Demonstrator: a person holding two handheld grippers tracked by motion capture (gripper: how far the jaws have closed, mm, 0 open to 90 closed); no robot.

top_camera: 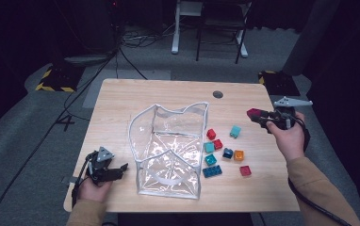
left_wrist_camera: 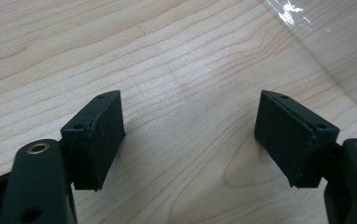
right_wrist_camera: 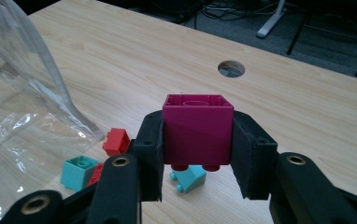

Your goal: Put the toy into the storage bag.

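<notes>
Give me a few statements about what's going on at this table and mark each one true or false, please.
1. The right gripper holds a magenta brick between its jaws. True.
2. The left gripper grips a teal brick. False: its jaws stand open over bare wood.
3. The clear plastic bag stands open in the middle of the table. True.
4. The loose bricks lie inside the bag. False: they lie on the table beside it, on the right gripper's side.
5. The magenta brick rests on the table. False: it is held up in the air.
</notes>
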